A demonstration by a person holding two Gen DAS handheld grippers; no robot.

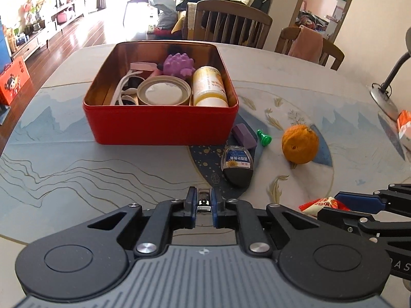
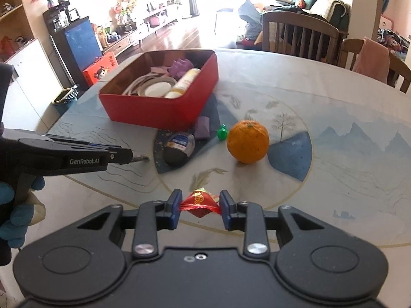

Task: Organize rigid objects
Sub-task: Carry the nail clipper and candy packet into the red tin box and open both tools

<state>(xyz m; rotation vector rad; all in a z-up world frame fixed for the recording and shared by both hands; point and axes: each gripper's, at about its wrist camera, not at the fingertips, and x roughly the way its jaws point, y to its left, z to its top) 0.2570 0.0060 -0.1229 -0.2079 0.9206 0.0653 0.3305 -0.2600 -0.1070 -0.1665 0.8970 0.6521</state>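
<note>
Nail clippers (image 1: 204, 203) sit clamped between the pads of the left gripper (image 1: 204, 206), raised off the table (image 1: 77, 169). Clamped in the right gripper (image 2: 199, 206) is a red candy packet (image 2: 199, 204) — also clear of the tabletop. Ahead stands the red tin (image 1: 159, 123) holding a tape roll (image 1: 164, 92), a bottle (image 1: 209, 87) and a purple toy (image 1: 178, 64). Just beside the tin lie a purple block (image 1: 244, 136), a green pawn (image 1: 264, 136), a floss case (image 1: 237, 165) and an orange (image 1: 300, 143).

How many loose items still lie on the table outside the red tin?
4: purple block beside the tin, green pawn right of it, floss case nearer the grippers, orange farthest right. Others may be hidden.
</note>
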